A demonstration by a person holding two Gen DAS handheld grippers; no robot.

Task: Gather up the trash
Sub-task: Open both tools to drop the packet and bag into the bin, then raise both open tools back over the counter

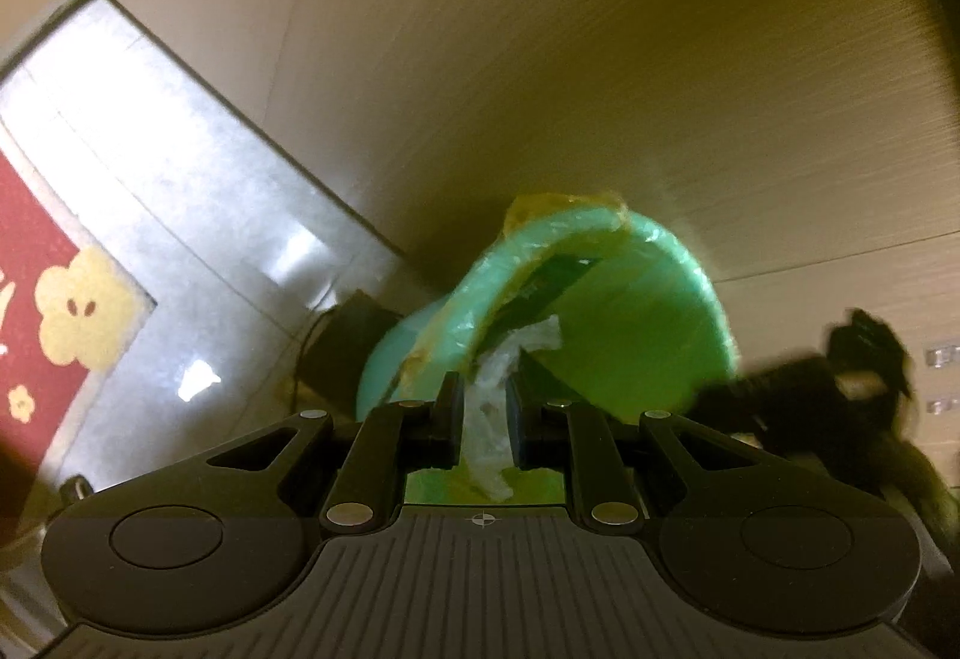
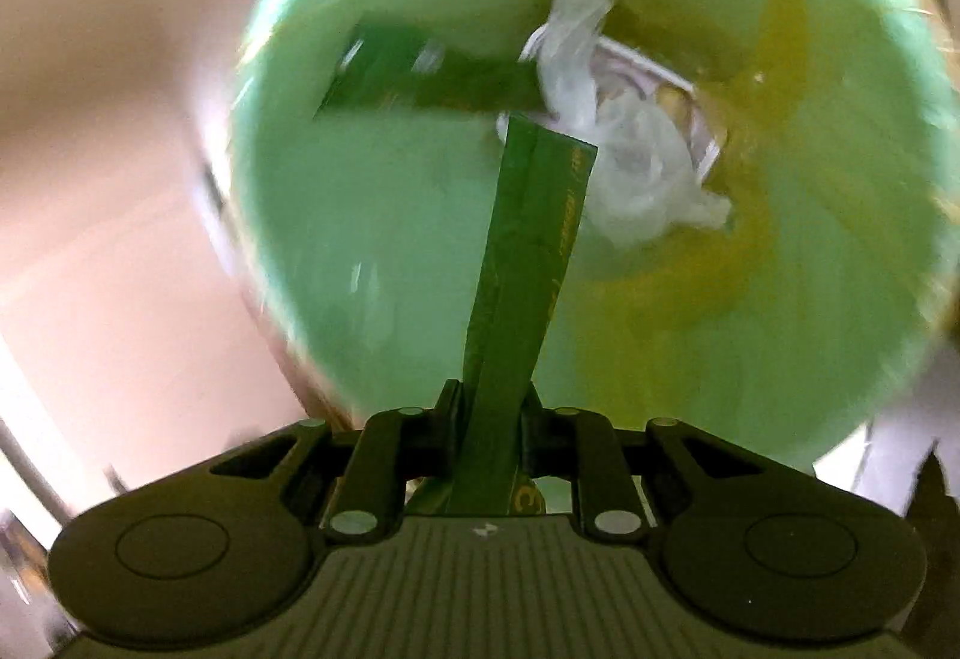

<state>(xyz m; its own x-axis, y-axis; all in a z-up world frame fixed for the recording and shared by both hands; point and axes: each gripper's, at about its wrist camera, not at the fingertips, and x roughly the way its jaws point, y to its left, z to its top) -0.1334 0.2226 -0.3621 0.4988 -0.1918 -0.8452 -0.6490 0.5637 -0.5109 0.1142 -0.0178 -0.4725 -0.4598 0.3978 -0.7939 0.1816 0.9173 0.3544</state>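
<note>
Currently, step: trash is going into a round, smooth, mint-green plastic bin (image 2: 420,251); judged part-way, since both tools have pieces pinched.

Left tool (image 1: 485,401): narrow, its jaws pinching a crumpled strip of clear, crinkly plastic film (image 1: 489,389), low centre of the left wrist view.

Right tool (image 2: 489,407): narrow, its jaws clamped on a long, flat, dark green wrapper strip with gold print (image 2: 528,251); the strip rises from the lower centre of the right wrist view towards the bin's middle.

Bin location: fills most of the right wrist view, seen straight down its mouth; in the left wrist view it sits at centre-right, tilted, just beyond the fingertips.

Bin contents: a second dark green wrapper (image 2: 420,77) at upper centre, a wad of white crumpled film and paper (image 2: 624,143) right of centre, and a yellowish translucent liner (image 2: 774,77) along the right wall.

Surroundings: pale wood-grain floor (image 1: 600,59) across the upper left wrist view; grey glossy tiles (image 1: 180,167) and a red mat with cream flowers (image 1: 66,311) at left.

Risk, film: light and clingy, it may stick to a pad on release and miss the bin.

Risk, wrapper strip: stiff and long, it could catch the rim and tip out onto the floor.

Risk, bin: tilted and lightweight, a nudge from either tool might spill what is inside.

Image quality: motion blur softens edges, so the print is unreadable.
</note>
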